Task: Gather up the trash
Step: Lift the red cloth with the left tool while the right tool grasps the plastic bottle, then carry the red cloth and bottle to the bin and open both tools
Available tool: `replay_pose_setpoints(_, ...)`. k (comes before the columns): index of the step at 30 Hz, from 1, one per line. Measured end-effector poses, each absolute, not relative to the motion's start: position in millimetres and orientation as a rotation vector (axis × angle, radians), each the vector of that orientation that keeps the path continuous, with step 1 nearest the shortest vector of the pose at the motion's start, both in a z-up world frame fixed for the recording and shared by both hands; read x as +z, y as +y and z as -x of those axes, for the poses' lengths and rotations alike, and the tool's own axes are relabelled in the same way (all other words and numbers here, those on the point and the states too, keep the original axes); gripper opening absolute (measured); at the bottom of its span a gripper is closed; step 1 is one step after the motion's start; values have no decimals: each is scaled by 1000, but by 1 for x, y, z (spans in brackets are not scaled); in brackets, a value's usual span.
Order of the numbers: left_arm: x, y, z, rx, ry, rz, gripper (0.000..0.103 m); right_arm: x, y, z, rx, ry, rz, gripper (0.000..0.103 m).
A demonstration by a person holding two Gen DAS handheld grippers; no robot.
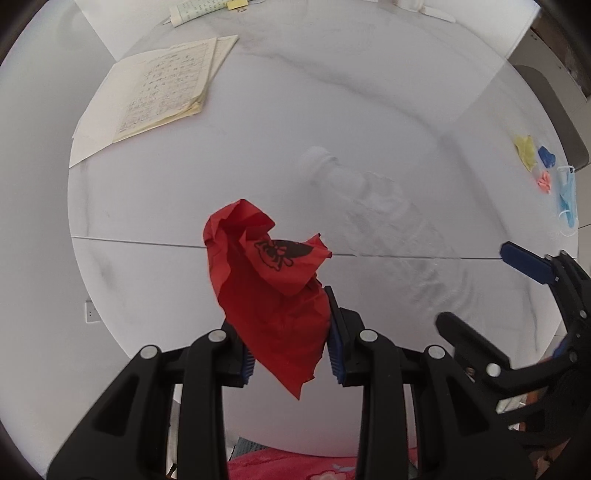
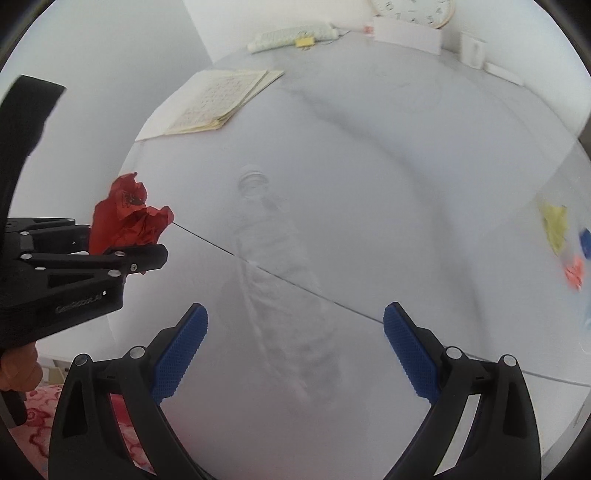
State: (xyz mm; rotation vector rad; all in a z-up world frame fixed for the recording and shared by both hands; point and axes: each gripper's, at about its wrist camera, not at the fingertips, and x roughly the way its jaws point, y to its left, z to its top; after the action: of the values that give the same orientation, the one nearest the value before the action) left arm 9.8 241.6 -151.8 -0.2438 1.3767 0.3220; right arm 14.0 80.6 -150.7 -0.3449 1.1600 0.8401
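Observation:
My left gripper (image 1: pixel 291 350) is shut on a crumpled red paper (image 1: pixel 273 288) with a black print, held above the round white table (image 1: pixel 147 206). A clear plastic bottle (image 1: pixel 365 206) lies on the table beyond it, blurred. In the right wrist view the bottle (image 2: pixel 273 258) lies lengthwise ahead of my right gripper (image 2: pixel 295 332), whose blue pads (image 2: pixel 184 347) stand wide apart with nothing between them. The left gripper (image 2: pixel 122 240) with the red paper (image 2: pixel 129 218) is at the left there. My right gripper (image 1: pixel 480 288) shows at the right edge of the left wrist view.
Written sheets (image 1: pixel 162 88) lie at the table's far left. Small yellow, blue and pink scraps (image 1: pixel 526 151) and a blue face mask (image 1: pixel 567 199) lie near the right rim. A clock (image 2: pixel 413 11), a white box (image 2: pixel 406 33) and a rolled sheet (image 2: pixel 295 37) stand at the back.

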Motion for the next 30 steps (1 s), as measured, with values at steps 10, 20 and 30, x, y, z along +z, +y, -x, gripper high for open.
replay_pose_setpoints(10,-165,280,-13,272,1371,231,31,-190,146,-24,810,1233,505,96)
replay_pose_setpoints(20,-168,284,-24,246,1365,191,31,-195,157,-22,800,1222,546,66)
replay_pose_setpoints(30,-149,218,-29,108,1344,74,31,-157,80,-20,667,1191,368,66)
